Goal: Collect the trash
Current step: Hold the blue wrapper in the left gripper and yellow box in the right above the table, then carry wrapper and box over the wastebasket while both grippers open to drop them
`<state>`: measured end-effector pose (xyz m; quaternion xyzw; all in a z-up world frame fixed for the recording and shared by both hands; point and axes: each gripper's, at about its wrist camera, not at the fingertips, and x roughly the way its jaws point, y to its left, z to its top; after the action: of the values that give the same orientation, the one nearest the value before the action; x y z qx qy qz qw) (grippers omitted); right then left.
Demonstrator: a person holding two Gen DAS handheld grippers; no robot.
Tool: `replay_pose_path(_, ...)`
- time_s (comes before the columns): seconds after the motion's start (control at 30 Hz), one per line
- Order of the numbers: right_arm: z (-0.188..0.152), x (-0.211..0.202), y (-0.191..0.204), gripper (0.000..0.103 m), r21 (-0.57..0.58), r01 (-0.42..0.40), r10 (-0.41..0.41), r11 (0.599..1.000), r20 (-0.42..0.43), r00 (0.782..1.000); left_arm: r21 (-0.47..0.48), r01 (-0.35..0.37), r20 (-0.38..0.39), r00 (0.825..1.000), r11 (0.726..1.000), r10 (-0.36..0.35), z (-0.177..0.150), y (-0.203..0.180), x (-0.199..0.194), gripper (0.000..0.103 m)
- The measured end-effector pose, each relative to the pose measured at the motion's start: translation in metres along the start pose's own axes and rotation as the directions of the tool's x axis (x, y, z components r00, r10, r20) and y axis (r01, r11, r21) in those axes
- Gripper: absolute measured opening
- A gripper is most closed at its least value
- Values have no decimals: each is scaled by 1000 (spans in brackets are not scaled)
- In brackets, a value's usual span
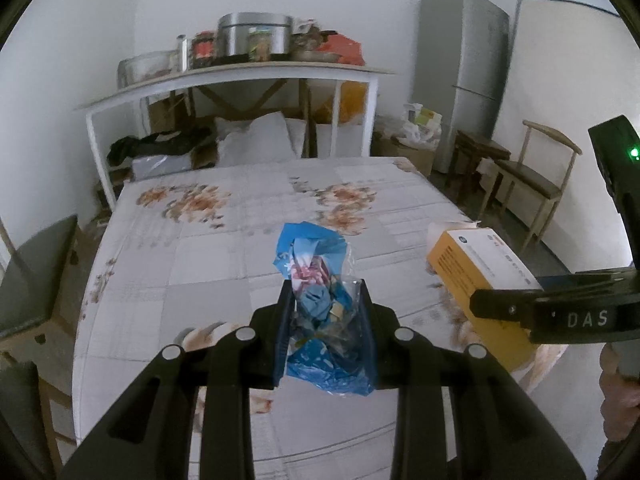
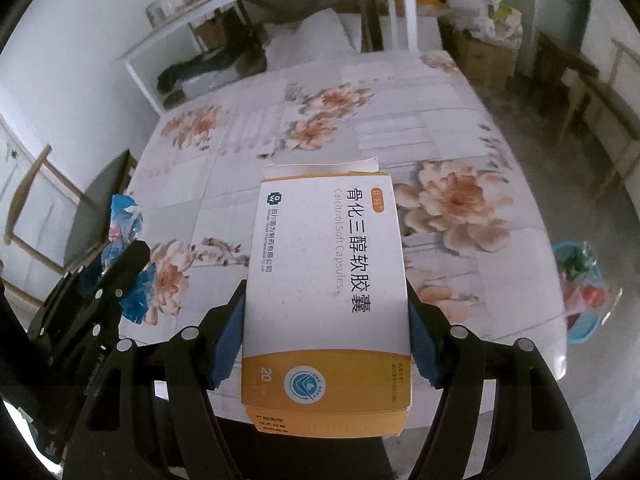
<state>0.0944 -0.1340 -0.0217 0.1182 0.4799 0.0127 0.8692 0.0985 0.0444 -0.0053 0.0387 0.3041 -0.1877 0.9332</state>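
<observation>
Two tongs grip wrapper and box.

Crumpled blue wrapper held above table's near edge. White-orange medicine box, end flap open, likewise held.

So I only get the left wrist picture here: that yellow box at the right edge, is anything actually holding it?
Observer: Yes. The right gripper is shut on the medicine box, its blue pads pressing on both long sides.
Operator: Can you read what it is?
Observer: The white face reads Calcitriol Soft Capsules, and the flap at the far end stands open.
Operator: Anywhere to dump the trash?
Observer: A blue bin with rubbish in it stands on the floor, right of the table.
</observation>
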Motion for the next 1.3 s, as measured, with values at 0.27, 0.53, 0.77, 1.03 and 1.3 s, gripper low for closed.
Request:
replay_pose_path(0.27,-21,-49,-82,67,129,-6,-12,992,134,991,95,141,-39,990,985,-137,26,-74,2,29)
replay_pose_path(0.53,-72,-114,-213,67,425,70,-182,903,231,956,130,405,-159,909,905,-384,60,-172,32,29)
replay_pose_path(0.77,-140,-130,-318,67,686,82,-284,723,187,940,164,575,-335,797,802,-503,70,-281,79,29)
replay_pose_path(1.03,-159,-88,-382,67,775,58,-220,630,107,970,150,635,-537,696,758,-477,50,-388,158,29)
replay_pose_path(1.3,-117,-27,-445,69,765,119,-241,633,48,969,148,652,-618,648,744,-445,43,-474,235,33)
